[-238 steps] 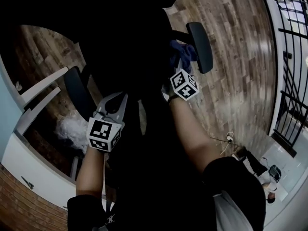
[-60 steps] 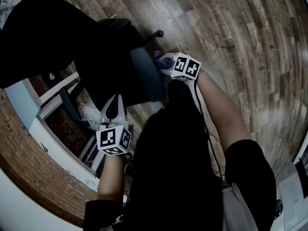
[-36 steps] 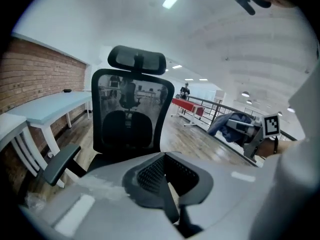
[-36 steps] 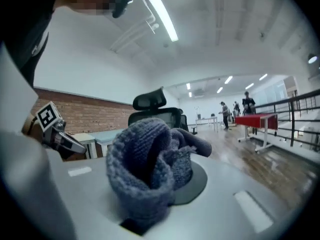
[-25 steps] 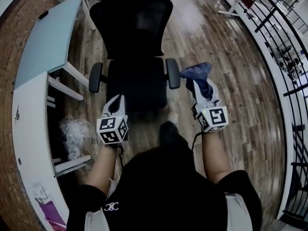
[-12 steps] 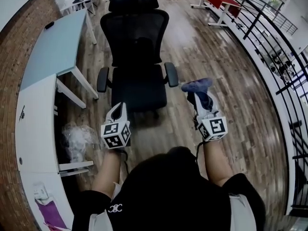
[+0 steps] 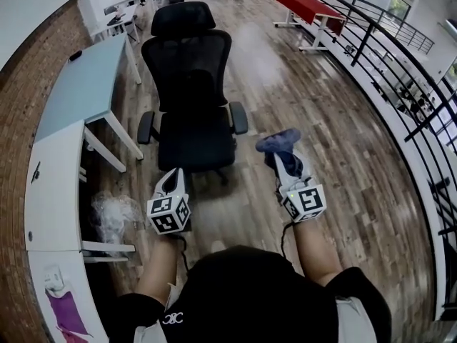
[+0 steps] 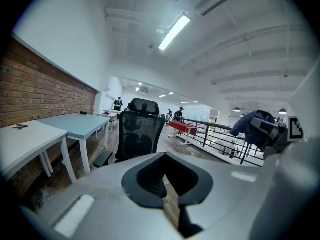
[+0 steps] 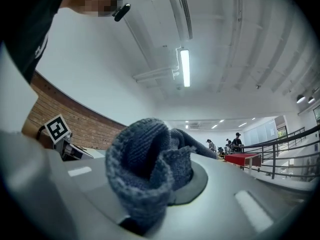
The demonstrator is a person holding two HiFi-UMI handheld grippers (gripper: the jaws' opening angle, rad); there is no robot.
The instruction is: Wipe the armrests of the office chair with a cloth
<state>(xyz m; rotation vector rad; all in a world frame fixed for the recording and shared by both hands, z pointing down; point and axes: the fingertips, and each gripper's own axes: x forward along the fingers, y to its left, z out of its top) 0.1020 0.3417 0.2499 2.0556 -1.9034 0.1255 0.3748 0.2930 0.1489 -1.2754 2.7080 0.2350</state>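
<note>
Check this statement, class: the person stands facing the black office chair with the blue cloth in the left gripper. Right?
No: the blue cloth is in the right gripper, as the right gripper view shows; the rest stands.

Bright ceiling strip light (image 8: 174,32), heavy fisheye bending, dark corners.

The setting is shown to be an open-plan office. A black mesh-backed office chair with a headrest (image 7: 189,91) is seen at 12 o'clock on a wood-plank floor (image 7: 335,148). A pale blue-topped desk on white legs (image 7: 75,84) and a white desk (image 7: 46,191) are ranged along a red brick wall (image 7: 14,98) from 11 to 8 o'clock. A black metal railing (image 7: 410,95) is seen at 2 o'clock and a red-topped table (image 7: 307,6) at 1 o'clock. In the left gripper view, a long fluorescent ceiling light (image 8: 175,31) and distant standing people (image 8: 178,114) are shown.
</note>
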